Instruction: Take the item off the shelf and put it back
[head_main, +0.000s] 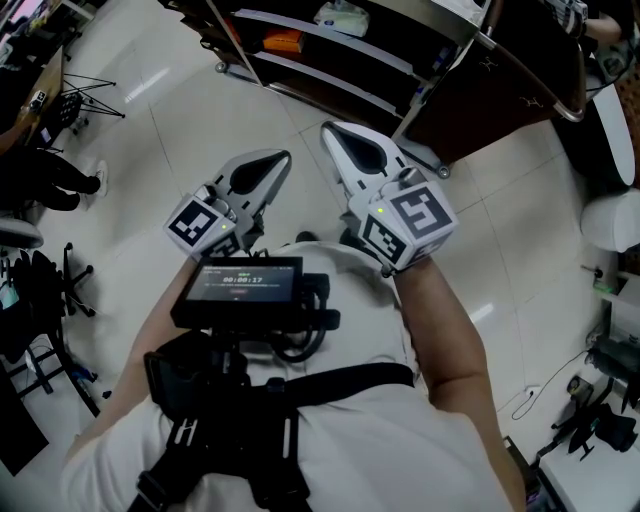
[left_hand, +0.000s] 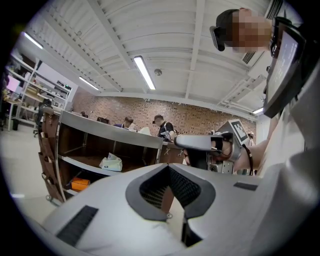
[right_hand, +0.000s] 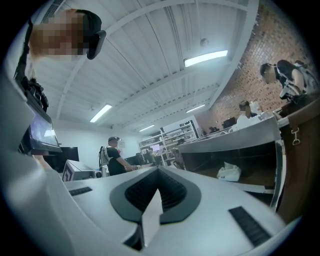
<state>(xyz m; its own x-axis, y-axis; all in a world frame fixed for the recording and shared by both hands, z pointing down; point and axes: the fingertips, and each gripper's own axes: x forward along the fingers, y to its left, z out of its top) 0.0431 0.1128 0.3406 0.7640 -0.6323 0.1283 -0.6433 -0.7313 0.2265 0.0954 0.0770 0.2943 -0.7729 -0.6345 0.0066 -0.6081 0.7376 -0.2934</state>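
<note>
A dark shelf unit (head_main: 330, 45) stands ahead of me. On one of its boards lies a white plastic-wrapped pack (head_main: 340, 15), and an orange box (head_main: 283, 42) sits on the board below. Both grippers are held side by side in front of my chest, short of the shelf and pointing towards it. My left gripper (head_main: 275, 158) is shut and holds nothing. So is my right gripper (head_main: 335, 130). The left gripper view shows the pack (left_hand: 111, 163), the orange box (left_hand: 80, 183) and the right gripper (left_hand: 200, 142). In the right gripper view the pack (right_hand: 229, 172) lies to the right, beyond the shut jaws.
The floor is pale tile (head_main: 170, 140). A tripod (head_main: 85, 100) and chairs stand at the left; cables and gear (head_main: 590, 420) lie at the lower right. A brown counter with a metal rail (head_main: 520, 80) adjoins the shelf. Several people stand in the background of both gripper views.
</note>
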